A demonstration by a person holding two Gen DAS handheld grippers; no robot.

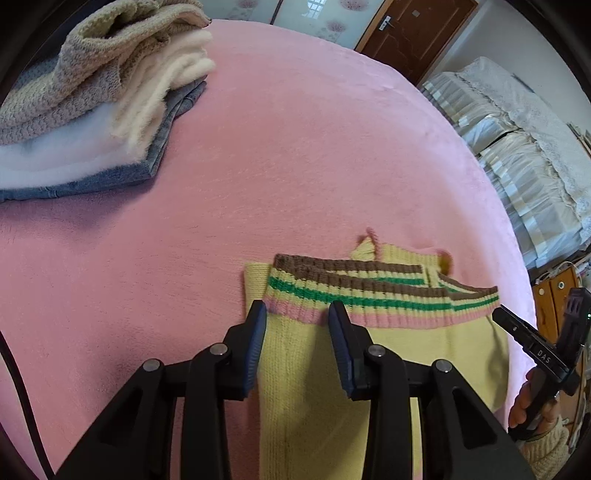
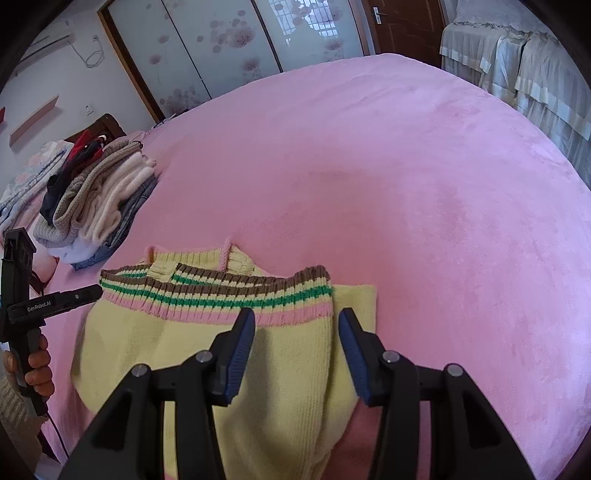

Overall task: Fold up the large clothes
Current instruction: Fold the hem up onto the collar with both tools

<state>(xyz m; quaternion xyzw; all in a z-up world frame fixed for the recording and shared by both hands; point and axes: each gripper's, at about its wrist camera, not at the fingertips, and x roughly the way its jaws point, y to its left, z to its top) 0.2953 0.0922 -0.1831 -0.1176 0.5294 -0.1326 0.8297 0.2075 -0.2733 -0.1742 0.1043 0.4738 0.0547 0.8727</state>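
A yellow knit sweater [image 1: 314, 369] with a pink, green and brown striped hem lies folded over on the pink bed; it also shows in the right wrist view [image 2: 207, 354]. My left gripper [image 1: 297, 314] is open, its jaws hovering over the sweater's left side just short of the striped band. My right gripper [image 2: 297, 319] is open over the sweater's right side, near the same band. Each gripper shows from the side in the other's view, the right one [image 1: 517, 328] and the left one [image 2: 74, 297]. Neither holds cloth.
A stack of folded clothes [image 1: 92, 103] sits on the bed at the far left, also in the right wrist view [image 2: 99, 199]. The pink bedspread [image 2: 406, 184] stretches beyond the sweater. A covered sofa [image 1: 517, 129] and a brown door [image 1: 417, 29] stand past the bed.
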